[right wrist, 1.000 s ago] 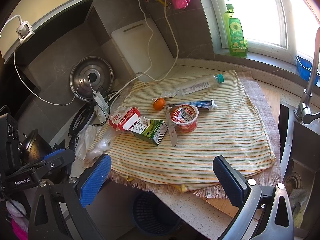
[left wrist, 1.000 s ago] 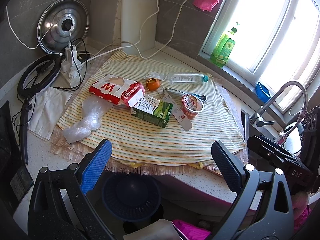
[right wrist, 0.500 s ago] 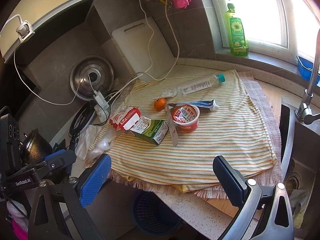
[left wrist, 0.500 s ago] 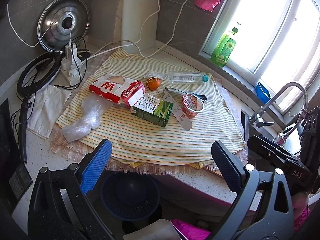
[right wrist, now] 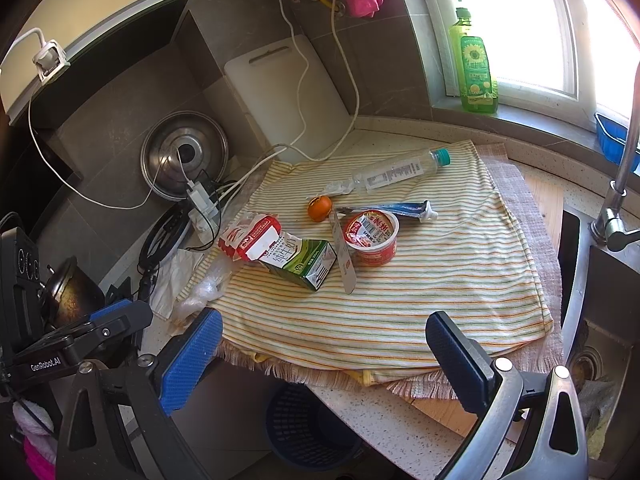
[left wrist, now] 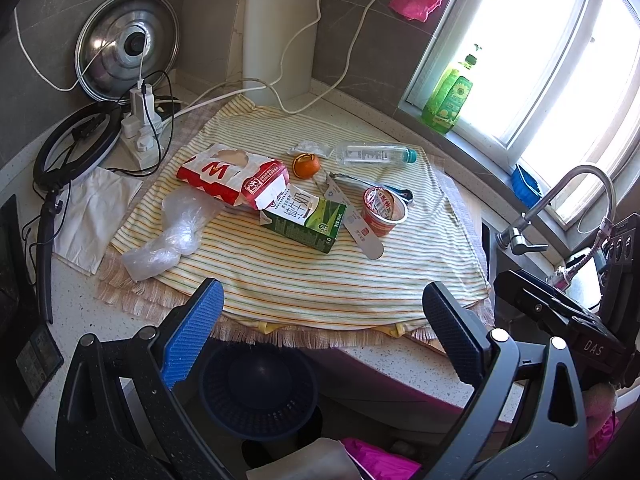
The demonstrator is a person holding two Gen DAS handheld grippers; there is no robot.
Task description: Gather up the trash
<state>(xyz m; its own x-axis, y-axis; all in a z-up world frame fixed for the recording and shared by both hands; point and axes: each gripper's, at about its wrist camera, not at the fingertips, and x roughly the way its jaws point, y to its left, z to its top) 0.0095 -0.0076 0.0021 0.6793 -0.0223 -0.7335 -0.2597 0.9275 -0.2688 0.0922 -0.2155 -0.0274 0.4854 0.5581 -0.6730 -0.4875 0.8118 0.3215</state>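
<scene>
Almost nothing has changed over the last second: both views shift only slightly, a small drift closer toward the table, and the trash pieces lie exactly where they were. So we read this as the approach phase, nothing collected yet.

Left hand-held gripper (left wrist: 322, 320) is wide open and empty, hovering at the near edge of the table (left wrist: 400, 354), above the dark blue bin (left wrist: 258, 392) on the floor below. Right hand-held gripper (right wrist: 324, 354) is also spread open, nothing between its pads, at the same near edge; the bin (right wrist: 312, 428) shows under it too.

All trash sits on the striped cloth (left wrist: 340, 280), well apart from both grippers:
- red snack bag (left wrist: 232, 178), resting on the green milk carton (left wrist: 304, 220)
- crumpled clear plastic bag (left wrist: 172, 236) at the cloth's left edge
- red cup (left wrist: 384, 210) with peeled lid, a flat white strip (left wrist: 356, 228) just beside it
- orange peel (left wrist: 306, 166), clear bottle (left wrist: 376, 154) lying on its side, small clear wrapper (left wrist: 310, 146)
- toothpaste tube (right wrist: 400, 209) behind the cup

Our judgement: no pick has begun. The carton or the cup is nearest, so one of them is the likely first grab. The bin is right below the table edge, so the drop path is short. The plastic bag is soft and will likely need a deep pinch.
</scene>
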